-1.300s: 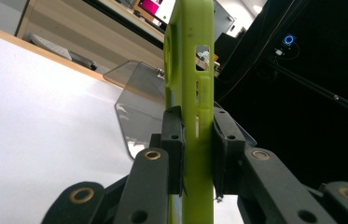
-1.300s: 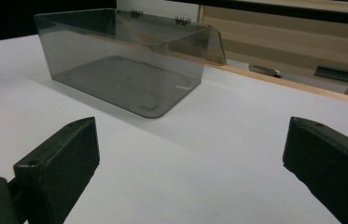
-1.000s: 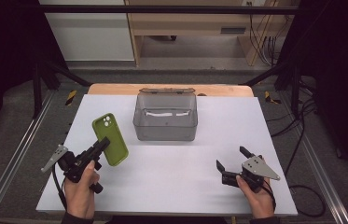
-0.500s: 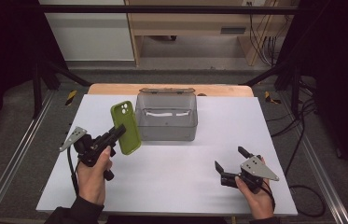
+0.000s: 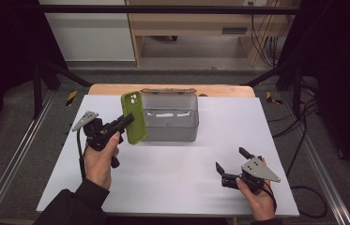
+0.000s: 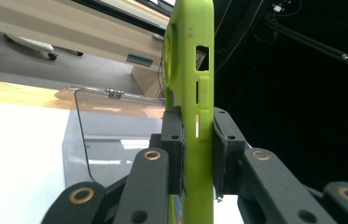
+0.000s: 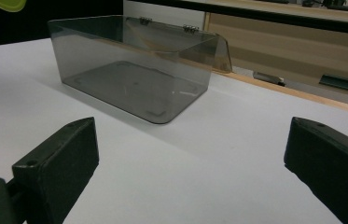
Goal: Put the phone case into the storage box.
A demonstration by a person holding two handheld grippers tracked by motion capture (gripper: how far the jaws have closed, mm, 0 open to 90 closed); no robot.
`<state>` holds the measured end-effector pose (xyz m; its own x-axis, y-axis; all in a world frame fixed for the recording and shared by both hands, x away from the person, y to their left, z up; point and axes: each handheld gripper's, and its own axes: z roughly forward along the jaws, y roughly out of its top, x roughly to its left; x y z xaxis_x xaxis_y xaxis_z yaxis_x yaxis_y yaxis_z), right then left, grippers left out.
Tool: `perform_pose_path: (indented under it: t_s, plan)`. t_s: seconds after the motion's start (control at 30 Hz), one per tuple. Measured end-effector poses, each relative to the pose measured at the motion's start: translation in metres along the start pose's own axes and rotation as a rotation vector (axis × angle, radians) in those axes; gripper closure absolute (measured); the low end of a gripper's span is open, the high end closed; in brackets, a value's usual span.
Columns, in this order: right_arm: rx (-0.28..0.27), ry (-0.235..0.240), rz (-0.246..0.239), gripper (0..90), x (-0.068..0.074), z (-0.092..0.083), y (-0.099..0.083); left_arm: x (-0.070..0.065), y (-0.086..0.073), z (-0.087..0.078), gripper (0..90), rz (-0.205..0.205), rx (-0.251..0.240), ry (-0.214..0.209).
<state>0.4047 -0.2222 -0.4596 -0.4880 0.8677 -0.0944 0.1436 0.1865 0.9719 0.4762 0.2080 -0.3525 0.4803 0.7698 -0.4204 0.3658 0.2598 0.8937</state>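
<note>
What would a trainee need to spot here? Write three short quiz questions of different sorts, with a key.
1. What does the left hand-held gripper clamp?
2. True or false: the right hand-held gripper stands open with nothing between its jaws.
3. The smoky transparent plastic box with hinged lid is: A) shut, B) open and empty, C) open and full.

Key: 1. the phone in a lime-green rubbery case, held upright beside the box; 2. true; 3. B.

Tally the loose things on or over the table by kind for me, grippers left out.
Green phone, held upright off the table: 1
Clear grey box with its hinged lid open: 1
Total: 2
</note>
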Motion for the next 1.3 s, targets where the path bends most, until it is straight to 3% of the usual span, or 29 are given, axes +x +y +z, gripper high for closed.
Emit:
perform_pose_path:
  t_s: [0.3,0.63,0.87,1.3]
  plan:
    - [0.001,-0.003,-0.010,3.4,0.001,-0.001,0.000,0.005,0.014,0.017,77.7,-0.019,0.004,0.023]
    - [-0.005,0.002,-0.015,3.4,0.003,-0.001,0.000,-0.001,0.025,0.033,77.7,0.024,0.014,0.042]
    - [-0.008,-0.002,-0.012,3.4,0.001,-0.002,0.000,-0.007,0.028,0.043,77.7,0.082,0.027,0.063]
    - [-0.016,-0.008,-0.014,3.3,-0.001,-0.009,-0.002,-0.005,0.035,0.056,77.7,0.105,0.010,0.094]
